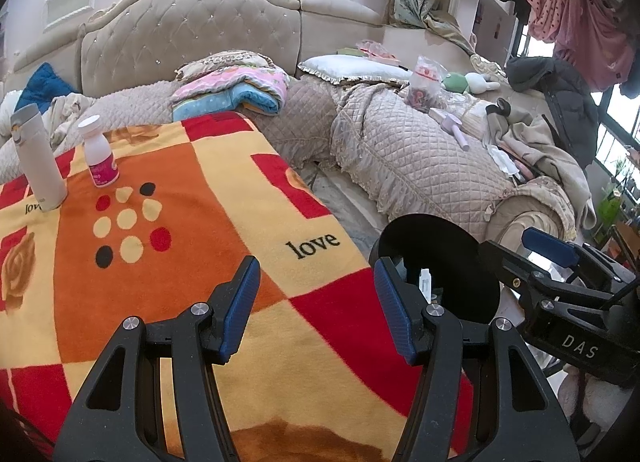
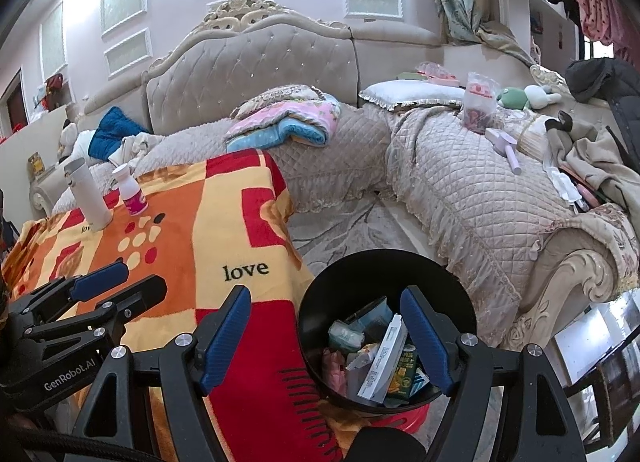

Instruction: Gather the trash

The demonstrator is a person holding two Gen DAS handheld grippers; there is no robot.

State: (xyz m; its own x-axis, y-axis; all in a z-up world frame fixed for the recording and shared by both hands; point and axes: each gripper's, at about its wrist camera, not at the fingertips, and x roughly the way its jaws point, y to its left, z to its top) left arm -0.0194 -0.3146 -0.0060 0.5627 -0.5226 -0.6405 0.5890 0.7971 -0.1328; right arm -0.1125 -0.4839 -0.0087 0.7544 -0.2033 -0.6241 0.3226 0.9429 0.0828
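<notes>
Black bin, its near rim sitting hidden behind the released right tool, is holding cartons and wrappers; released left tool is hovering over the blanket.

Right gripper hung open over black bin of trash beside the blanket's right edge.

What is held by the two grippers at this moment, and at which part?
Nothing is held. The left gripper stands open over the blanket, and the right gripper stands open above the trash bin.
</notes>
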